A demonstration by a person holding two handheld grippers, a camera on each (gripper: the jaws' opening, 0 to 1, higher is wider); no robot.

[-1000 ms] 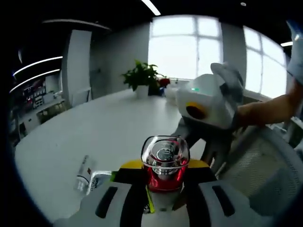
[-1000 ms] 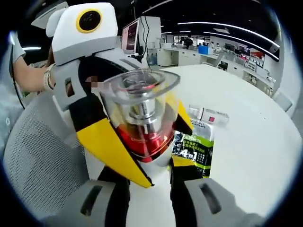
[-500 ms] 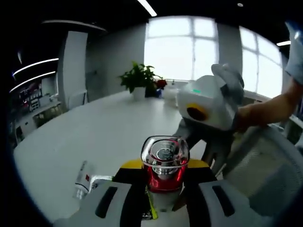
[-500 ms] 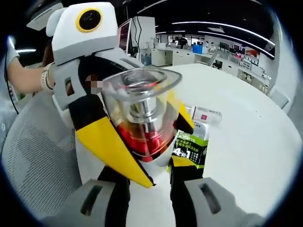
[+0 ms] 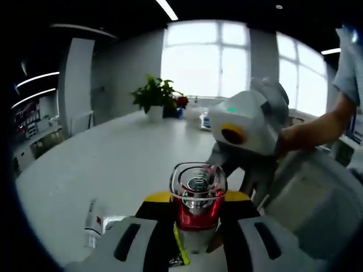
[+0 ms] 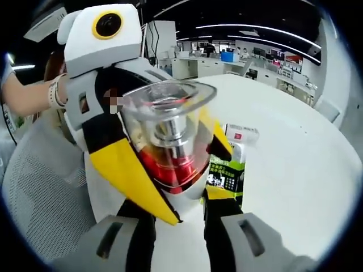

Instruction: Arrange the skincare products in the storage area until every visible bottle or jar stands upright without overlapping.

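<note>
Both grippers' jaws on one red jar (image 5: 197, 198) — clear-capped, above white table (image 5: 130, 153).

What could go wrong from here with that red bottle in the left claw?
The right claw sits close to the red bottle; a bump might knock it loose. Set down on the green packet or white tube lying flat nearby, it would likely tip or overlap.

Bright backlight from blown-out windows (image 5: 207, 59), ceiling strip lights (image 6: 258, 41), strong fisheye bending, soft focus throughout
</note>
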